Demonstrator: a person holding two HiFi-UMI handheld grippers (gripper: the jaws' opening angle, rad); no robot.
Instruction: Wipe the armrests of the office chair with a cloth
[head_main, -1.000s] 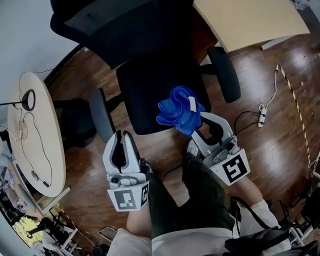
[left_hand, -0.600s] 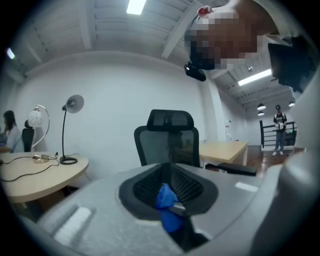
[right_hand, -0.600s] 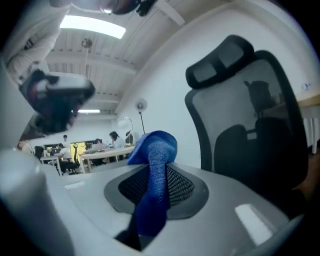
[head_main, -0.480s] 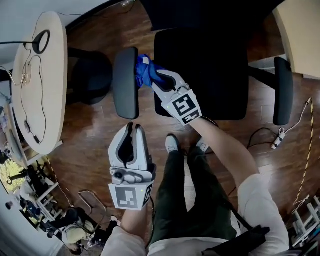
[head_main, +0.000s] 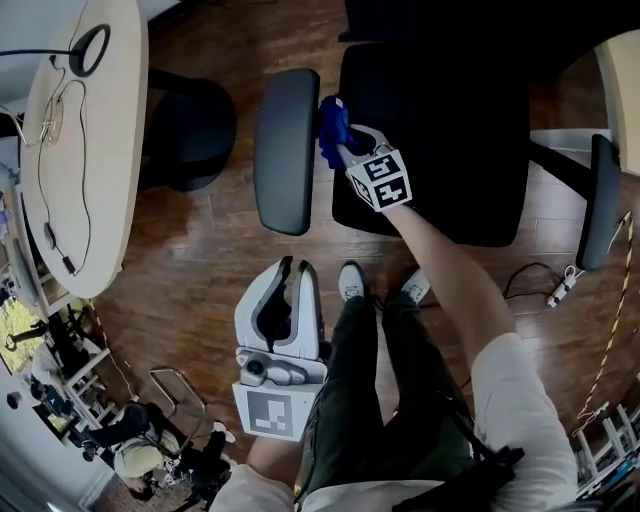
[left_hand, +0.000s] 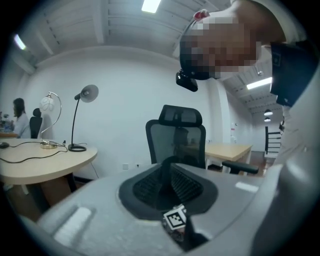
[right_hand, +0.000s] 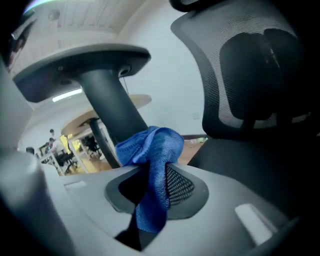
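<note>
The black office chair (head_main: 440, 130) stands in front of me, with its left armrest (head_main: 285, 150) seen from above in the head view. My right gripper (head_main: 338, 135) is shut on a bunched blue cloth (head_main: 330, 122) at that armrest's inner edge. In the right gripper view the cloth (right_hand: 152, 165) hangs between the jaws, below the armrest pad (right_hand: 85, 60) and beside its post (right_hand: 107, 107). Whether the cloth touches the pad I cannot tell. My left gripper (head_main: 297, 268) is held low by my legs, shut and holding nothing. The other armrest (head_main: 598, 200) is at the right.
A rounded beige table (head_main: 75, 150) with a lamp and cables is at the left, and a dark stool (head_main: 190, 130) stands beside it. A power strip and cords (head_main: 560, 285) lie on the wooden floor at the right. A desk corner (head_main: 625, 70) shows at the top right.
My right gripper carried the cloth from over the seat across to the left armrest, then slid to the pad's inner edge. The left gripper stayed low and shut.
</note>
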